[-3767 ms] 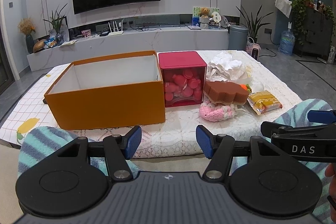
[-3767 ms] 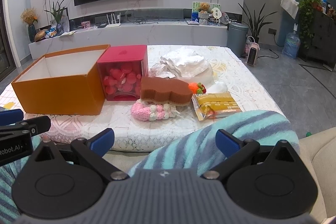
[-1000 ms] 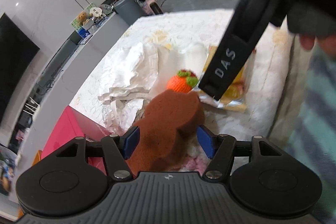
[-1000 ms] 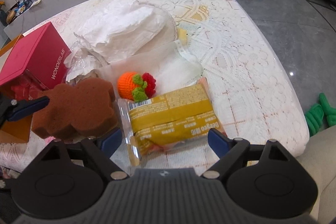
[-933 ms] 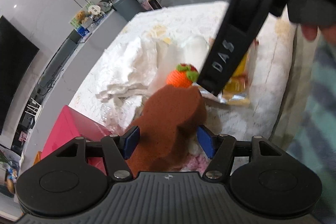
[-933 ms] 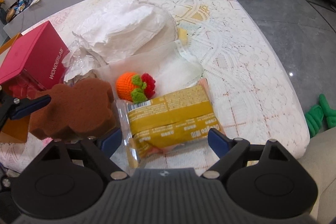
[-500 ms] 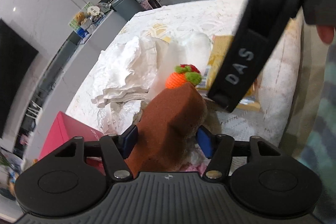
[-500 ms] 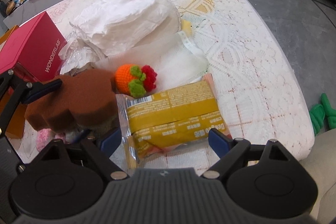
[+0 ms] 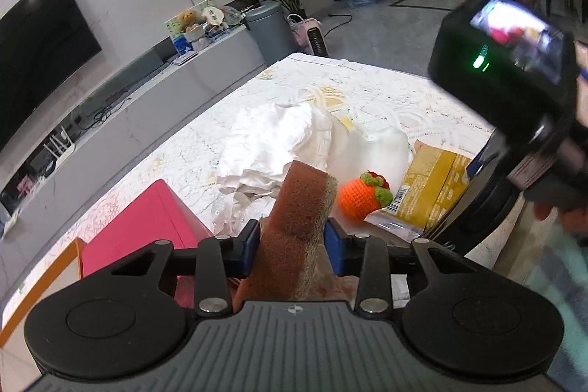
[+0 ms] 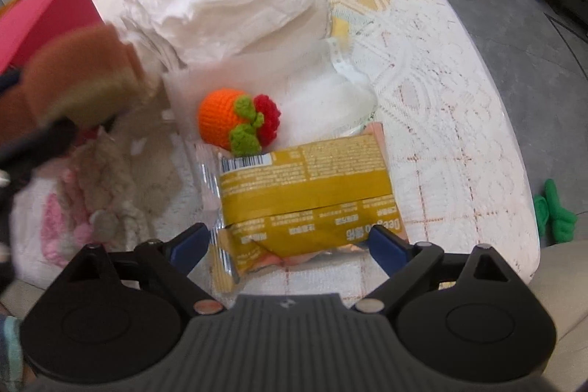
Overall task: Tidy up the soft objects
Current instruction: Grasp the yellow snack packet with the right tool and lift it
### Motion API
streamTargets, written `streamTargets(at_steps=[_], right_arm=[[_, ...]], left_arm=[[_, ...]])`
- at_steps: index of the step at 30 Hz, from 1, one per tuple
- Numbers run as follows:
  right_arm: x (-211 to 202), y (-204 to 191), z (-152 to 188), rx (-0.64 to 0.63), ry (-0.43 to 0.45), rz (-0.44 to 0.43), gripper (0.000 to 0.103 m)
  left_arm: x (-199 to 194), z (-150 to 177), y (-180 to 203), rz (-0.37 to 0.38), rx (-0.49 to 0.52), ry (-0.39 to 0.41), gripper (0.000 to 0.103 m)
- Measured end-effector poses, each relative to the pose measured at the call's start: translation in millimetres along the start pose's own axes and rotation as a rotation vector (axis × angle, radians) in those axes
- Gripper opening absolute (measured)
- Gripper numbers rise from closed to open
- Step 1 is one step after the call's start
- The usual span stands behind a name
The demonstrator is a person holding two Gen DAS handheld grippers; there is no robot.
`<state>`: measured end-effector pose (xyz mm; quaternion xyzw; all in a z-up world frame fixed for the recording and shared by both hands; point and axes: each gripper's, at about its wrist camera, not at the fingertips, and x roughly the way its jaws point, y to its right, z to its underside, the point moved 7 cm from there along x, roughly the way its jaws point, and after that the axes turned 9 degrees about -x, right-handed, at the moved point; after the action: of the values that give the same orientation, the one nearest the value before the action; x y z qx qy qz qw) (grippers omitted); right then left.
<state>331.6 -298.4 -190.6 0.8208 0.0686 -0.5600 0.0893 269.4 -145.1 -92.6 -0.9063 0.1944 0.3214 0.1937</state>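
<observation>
Barely begun: the left gripper point(image 9: 293, 247) jaws are closing on the brown sponge point(image 9: 299, 208), the right gripper point(image 10: 290, 243) jaws straddle the yellow packet point(image 10: 305, 186) without touching it, and the crocheted orange point(image 10: 224, 116) waits.

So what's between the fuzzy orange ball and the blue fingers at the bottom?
In the right wrist view, the yellow snack packet lies between the orange crochet ball and the right gripper, its near end between the open fingers.

Crochet fruit point(image 10: 235, 120) lies between packet point(image 10: 305, 186) and tissues point(image 10: 228, 2).
</observation>
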Motion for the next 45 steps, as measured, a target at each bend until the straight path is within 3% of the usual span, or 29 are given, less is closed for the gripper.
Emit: streamTargets(at_steps=[4,8,14,16,18,32,45], right_arm=[[9,-3,-1,-0.029,-0.031,0.03,0.094],[9,-6,0,-0.056,-0.038,0.056,0.084],[2,-10,4,-0.105,-0.007,0.096,0.057],[-1,-12,7,-0.113,0.002,0.091,0.033],[-5,-12,9,-0.104,0.009,0.09,0.027],[-60,0,20,-0.068,0.161,0.089,0.014],[-111,3,27,-0.054,0.277,-0.005,0.012]], left_arm=[[2,6,7,-0.008,0.007,-0.004,0.043],[2,11,7,-0.002,-0.013,-0.012,0.042],[-1,12,7,-0.013,-0.01,-0.01,0.042],[-3,11,7,-0.016,-0.009,-0.005,0.042],[-5,10,9,-0.02,-0.005,0.005,0.042],[-36,3,10,-0.017,-0.045,0.088,0.038],[-77,-3,-4,-0.017,-0.128,0.152,0.038]])
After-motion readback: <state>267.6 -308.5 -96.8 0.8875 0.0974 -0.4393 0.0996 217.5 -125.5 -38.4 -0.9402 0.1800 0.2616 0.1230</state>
